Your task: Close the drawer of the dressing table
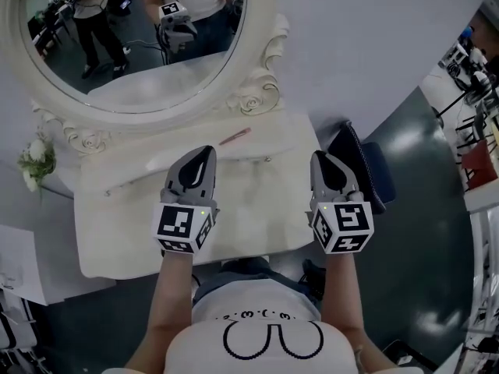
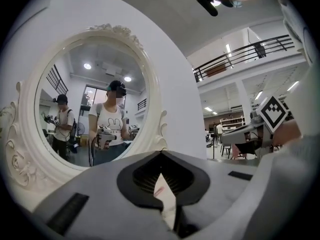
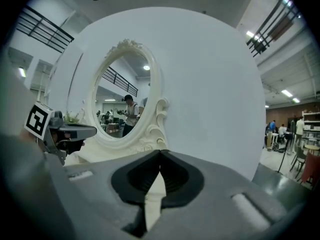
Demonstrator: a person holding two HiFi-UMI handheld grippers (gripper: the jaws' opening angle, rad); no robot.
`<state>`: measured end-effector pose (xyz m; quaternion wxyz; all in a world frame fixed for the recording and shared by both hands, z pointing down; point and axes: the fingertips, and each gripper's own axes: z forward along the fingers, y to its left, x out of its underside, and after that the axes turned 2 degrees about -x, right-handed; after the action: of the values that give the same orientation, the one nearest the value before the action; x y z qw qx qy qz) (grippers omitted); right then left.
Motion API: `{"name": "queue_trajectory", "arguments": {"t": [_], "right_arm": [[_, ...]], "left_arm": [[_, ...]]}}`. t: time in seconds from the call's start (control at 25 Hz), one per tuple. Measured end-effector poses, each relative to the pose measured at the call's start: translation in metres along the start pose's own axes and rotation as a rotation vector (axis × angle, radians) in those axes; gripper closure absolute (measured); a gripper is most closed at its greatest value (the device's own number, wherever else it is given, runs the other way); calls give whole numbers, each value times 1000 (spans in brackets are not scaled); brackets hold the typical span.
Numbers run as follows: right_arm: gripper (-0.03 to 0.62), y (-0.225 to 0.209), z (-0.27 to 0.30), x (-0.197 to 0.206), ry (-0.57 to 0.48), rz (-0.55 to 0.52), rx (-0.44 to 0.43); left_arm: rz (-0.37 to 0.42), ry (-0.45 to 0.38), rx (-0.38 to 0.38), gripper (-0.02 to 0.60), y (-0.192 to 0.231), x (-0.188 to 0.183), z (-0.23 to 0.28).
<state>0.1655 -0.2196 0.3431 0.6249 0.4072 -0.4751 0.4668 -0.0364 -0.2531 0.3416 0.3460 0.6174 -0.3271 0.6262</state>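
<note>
The white dressing table [image 1: 117, 244] stands against the wall, and its oval carved mirror [image 1: 140, 45] fills the left gripper view [image 2: 90, 114]. From above I see only the table top; the drawer front is hidden below the near edge. My left gripper [image 1: 208, 153] hangs over the middle of the top, shut and empty, its tips meeting [image 2: 161, 153]. My right gripper [image 1: 318, 157] hovers over the top's right edge, also shut on nothing [image 3: 160, 152]. Each gripper shows in the other's view, at the same height.
A pink stick [image 1: 234, 136] lies on the top below the mirror frame. White flowers [image 1: 35, 160] stand at the table's left end. A dark stool [image 1: 360, 166] sits on the floor right of the table. People and workbenches are reflected in the mirror.
</note>
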Motion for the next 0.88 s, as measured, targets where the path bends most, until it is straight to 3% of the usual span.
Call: {"name": "queue_trajectory", "arguments": {"t": [0.52, 0.88], "right_arm": [[594, -18, -40, -109, -230, -85, 61], [594, -11, -45, -120, -260, -102, 64]], "left_arm": [[92, -212, 7, 584, -10, -118, 13], [100, -248, 15, 584, -8, -132, 11]]}}
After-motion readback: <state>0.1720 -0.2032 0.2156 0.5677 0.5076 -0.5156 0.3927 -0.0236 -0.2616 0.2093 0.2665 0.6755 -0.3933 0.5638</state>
